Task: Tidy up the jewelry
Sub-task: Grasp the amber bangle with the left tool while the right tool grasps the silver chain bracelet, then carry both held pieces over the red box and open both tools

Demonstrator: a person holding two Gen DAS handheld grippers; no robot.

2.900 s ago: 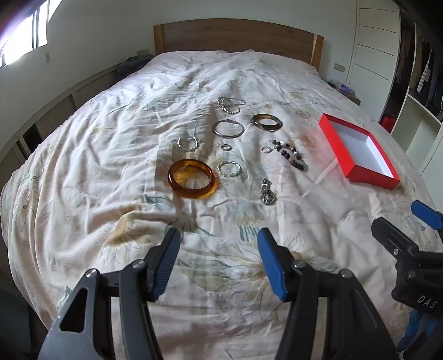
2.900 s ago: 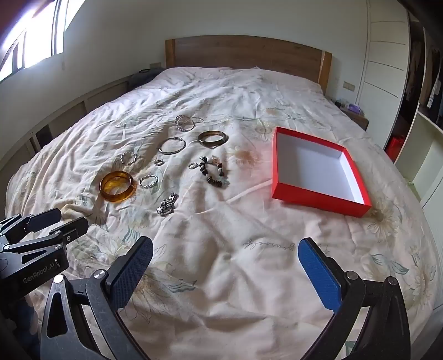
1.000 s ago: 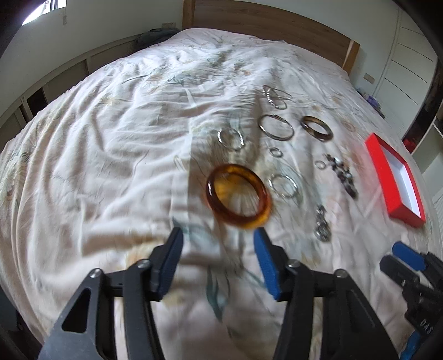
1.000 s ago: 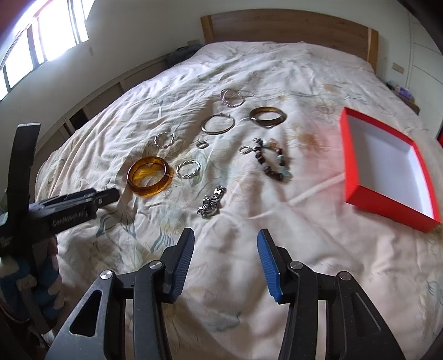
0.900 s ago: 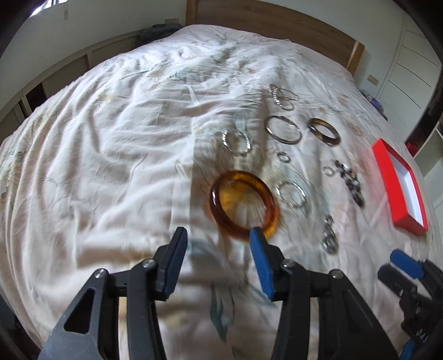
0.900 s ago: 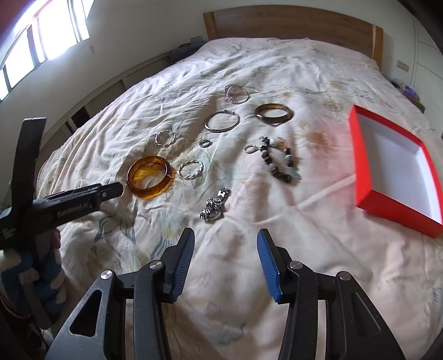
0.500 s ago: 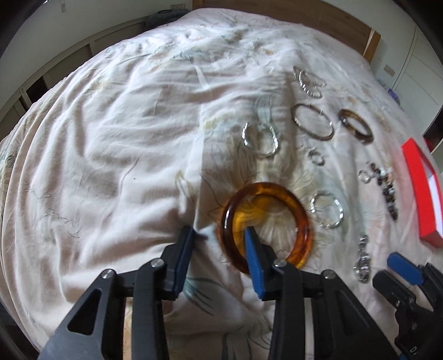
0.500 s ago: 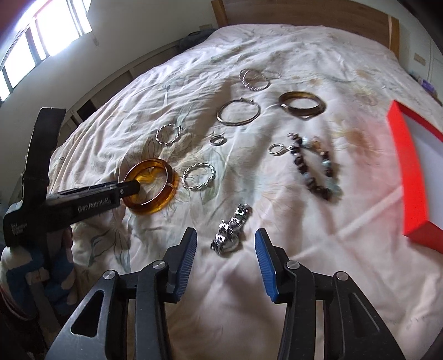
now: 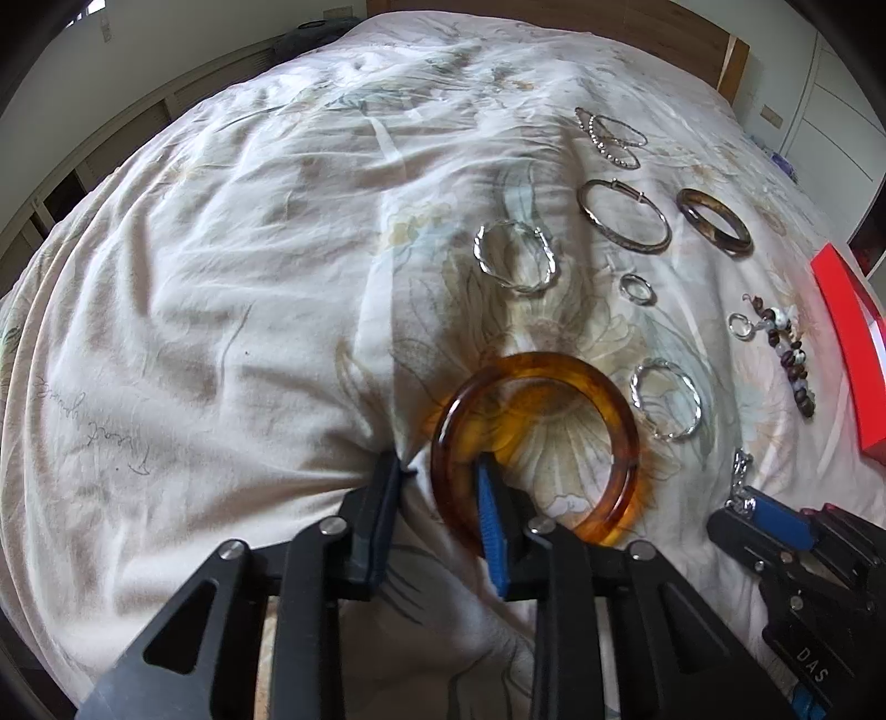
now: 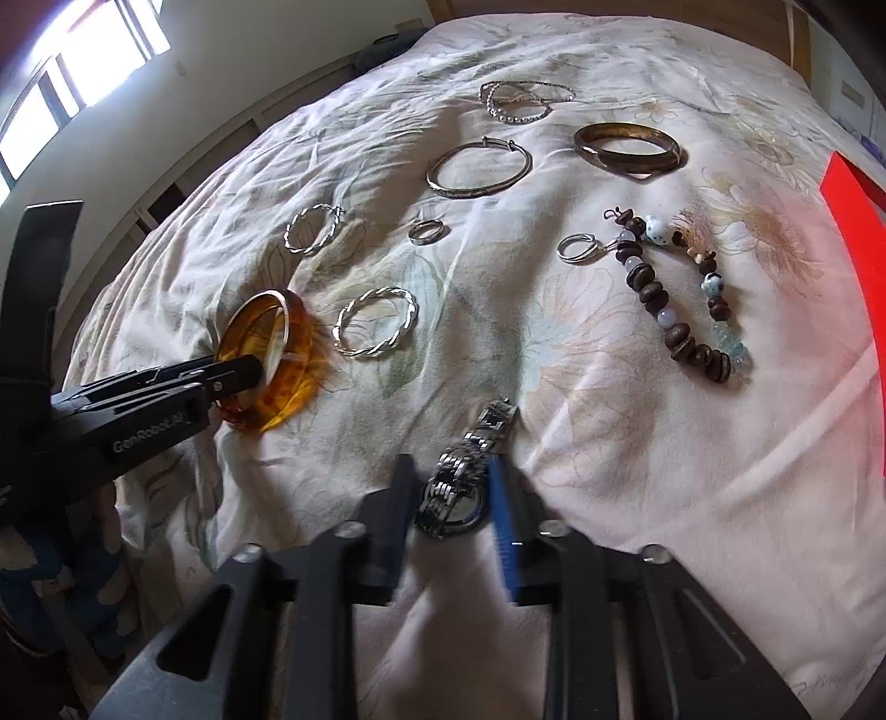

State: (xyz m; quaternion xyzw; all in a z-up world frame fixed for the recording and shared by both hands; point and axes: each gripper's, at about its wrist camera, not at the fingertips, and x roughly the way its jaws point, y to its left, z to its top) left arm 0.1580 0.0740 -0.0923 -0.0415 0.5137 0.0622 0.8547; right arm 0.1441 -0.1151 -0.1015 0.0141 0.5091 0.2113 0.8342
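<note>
An amber bangle (image 9: 581, 382) lies on the floral bedspread; it also shows in the right wrist view (image 10: 288, 354). My left gripper (image 9: 437, 471) is open and straddles the bangle's near-left rim, one finger inside the ring, one outside. A silver metal watch (image 10: 465, 465) lies between the fingers of my right gripper (image 10: 451, 476), which is open around it. A red box (image 9: 847, 332) sits at the right edge. A beaded bracelet (image 10: 675, 293), a brown bangle (image 10: 626, 147) and several silver rings and hoops lie spread out beyond.
The bedspread (image 9: 221, 249) is wrinkled and soft. A wooden headboard (image 9: 664, 27) is at the far end. Low cabinets (image 9: 111, 155) run along the left wall. Both grippers work close together near the bed's front.
Both grippers have moved forward and down and narrowed. The left one now straddles the amber bangle's rim. The right one now has the silver watch between its fingers.
</note>
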